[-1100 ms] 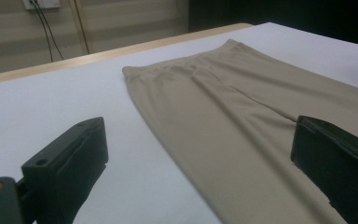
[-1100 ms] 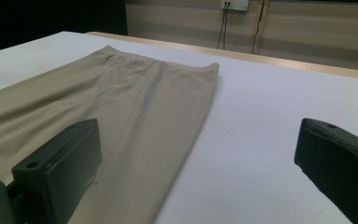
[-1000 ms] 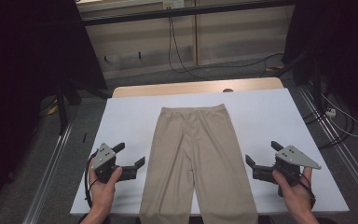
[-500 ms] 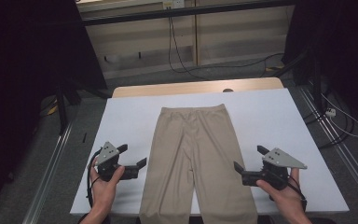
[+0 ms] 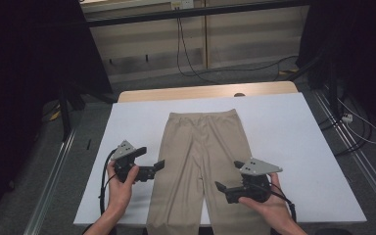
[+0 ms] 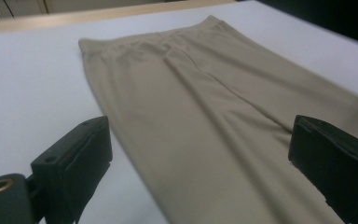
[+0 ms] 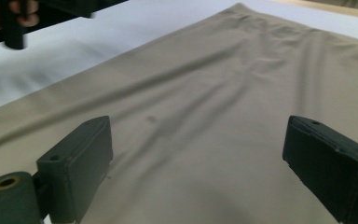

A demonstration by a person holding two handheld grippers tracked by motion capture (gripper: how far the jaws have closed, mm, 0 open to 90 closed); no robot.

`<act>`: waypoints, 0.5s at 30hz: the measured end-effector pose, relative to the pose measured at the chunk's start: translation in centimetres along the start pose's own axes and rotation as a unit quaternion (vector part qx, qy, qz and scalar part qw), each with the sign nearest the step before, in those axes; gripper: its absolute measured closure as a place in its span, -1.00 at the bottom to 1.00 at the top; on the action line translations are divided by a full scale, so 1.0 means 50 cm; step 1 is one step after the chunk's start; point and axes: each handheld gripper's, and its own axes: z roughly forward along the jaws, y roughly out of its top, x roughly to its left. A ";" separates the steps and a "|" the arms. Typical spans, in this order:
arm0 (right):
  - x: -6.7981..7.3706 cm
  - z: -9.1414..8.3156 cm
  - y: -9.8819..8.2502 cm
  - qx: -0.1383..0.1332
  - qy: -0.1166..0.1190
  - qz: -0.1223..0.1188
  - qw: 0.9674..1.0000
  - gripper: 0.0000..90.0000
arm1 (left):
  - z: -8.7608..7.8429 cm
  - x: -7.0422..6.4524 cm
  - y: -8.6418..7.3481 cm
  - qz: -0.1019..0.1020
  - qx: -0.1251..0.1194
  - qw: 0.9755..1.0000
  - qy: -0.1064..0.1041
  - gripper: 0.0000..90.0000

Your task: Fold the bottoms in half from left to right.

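Note:
Beige trousers (image 5: 203, 156) lie flat on the white table cover (image 5: 284, 127), waistband at the far end and legs toward me. My left gripper (image 5: 151, 159) stands open just off the outer edge of the left leg. In the left gripper view its jaws (image 6: 200, 140) are spread wide and the trousers (image 6: 205, 116) stretch away between them. Over the right leg hovers my right gripper (image 5: 229, 175), open too. The right gripper view has the beige cloth (image 7: 223, 102) under its gripper (image 7: 196, 144), and the other hand's gripper (image 7: 23, 18) shows at top left.
A wooden table edge (image 5: 205, 90) runs along the far side of the cover. Cables (image 5: 191, 58) trail over the floor behind it. Metal rails (image 5: 54, 171) flank the table on both sides, with dark stands beyond.
My right gripper has moved left from the bare cover onto the right trouser leg. The left gripper has shifted slightly right, toward the left leg's edge. Both stay open.

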 end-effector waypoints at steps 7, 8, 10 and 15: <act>0.049 0.039 0.019 0.015 0.030 -0.032 0.999 -0.69 | 0.037 0.001 0.040 0.029 -0.010 1.000 0.003 -0.86; 0.056 0.044 0.023 0.018 0.035 -0.037 0.999 -0.69 | 0.047 0.006 0.049 0.036 -0.008 0.999 0.007 -0.86; 0.074 0.061 0.035 0.035 0.057 -0.042 0.997 -0.65 | 0.067 0.021 0.064 0.026 -0.009 1.000 0.005 -0.85; 0.097 0.089 0.058 0.065 0.080 -0.051 0.993 -0.61 | 0.096 0.053 0.077 0.023 -0.011 1.000 0.005 -0.81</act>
